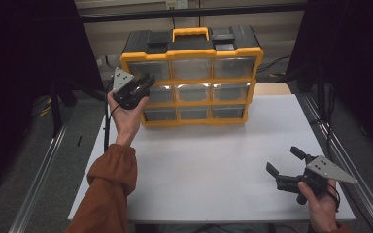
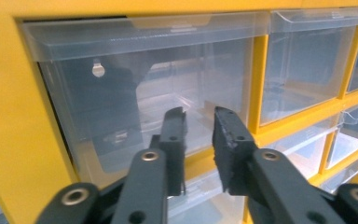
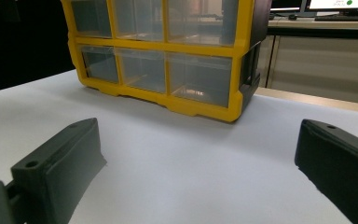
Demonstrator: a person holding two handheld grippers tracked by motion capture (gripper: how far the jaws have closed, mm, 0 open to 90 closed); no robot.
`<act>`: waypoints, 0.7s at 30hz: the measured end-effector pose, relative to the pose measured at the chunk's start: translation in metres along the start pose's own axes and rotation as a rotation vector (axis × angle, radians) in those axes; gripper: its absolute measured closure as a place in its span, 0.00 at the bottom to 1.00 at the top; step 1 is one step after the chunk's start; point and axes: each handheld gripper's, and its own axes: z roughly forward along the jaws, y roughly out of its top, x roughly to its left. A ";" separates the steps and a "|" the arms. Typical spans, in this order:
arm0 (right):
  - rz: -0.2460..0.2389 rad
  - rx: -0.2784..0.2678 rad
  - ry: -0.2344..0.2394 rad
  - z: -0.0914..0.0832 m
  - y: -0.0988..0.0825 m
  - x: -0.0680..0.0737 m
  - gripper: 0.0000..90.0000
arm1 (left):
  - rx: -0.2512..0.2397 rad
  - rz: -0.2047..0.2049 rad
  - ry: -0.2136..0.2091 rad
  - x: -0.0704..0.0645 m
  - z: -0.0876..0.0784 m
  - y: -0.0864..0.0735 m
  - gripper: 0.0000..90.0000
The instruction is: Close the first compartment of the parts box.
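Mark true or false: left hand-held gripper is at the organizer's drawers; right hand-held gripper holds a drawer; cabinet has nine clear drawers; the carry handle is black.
1. The left hand-held gripper is up at the left drawers of the yellow drawer organizer. True; its jaws stand slightly apart with nothing between them.
2. The right hand-held gripper holds a drawer. False; it is open over the white table, well away from the organizer.
3. The organizer has nine clear drawers in three rows. True.
4. The carry handle is black. False; it is yellow.
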 end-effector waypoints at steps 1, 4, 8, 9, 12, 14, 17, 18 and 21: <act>0.000 0.000 0.000 0.000 0.000 0.000 0.01 | 0.007 0.017 0.002 -0.001 -0.001 -0.001 0.77; 0.005 0.001 -0.002 0.000 0.000 0.000 0.01 | 0.006 0.009 0.001 -0.003 -0.002 -0.003 0.71; -0.003 0.000 0.003 0.000 0.000 0.000 0.01 | 0.020 0.002 0.027 -0.006 -0.004 -0.008 0.47; -0.003 0.000 0.003 0.000 0.000 0.000 0.01 | 0.020 0.002 0.027 -0.006 -0.004 -0.008 0.45; 0.004 0.003 0.001 0.000 0.000 0.000 0.01 | 0.007 -0.002 0.047 -0.007 -0.007 -0.011 0.30; 0.000 0.001 -0.001 0.000 0.000 0.000 0.01 | 0.011 0.006 0.061 -0.007 -0.010 -0.015 0.23; -0.004 -0.001 0.002 0.000 0.000 0.000 0.01 | -0.007 -0.012 0.062 -0.009 -0.012 -0.021 0.13; -0.002 0.002 0.004 0.000 0.000 0.000 0.01 | 0.014 0.016 0.079 -0.009 -0.015 -0.025 0.11; 0.003 0.003 -0.004 0.000 0.000 0.000 0.01 | 0.010 0.010 0.074 -0.011 -0.018 -0.031 0.06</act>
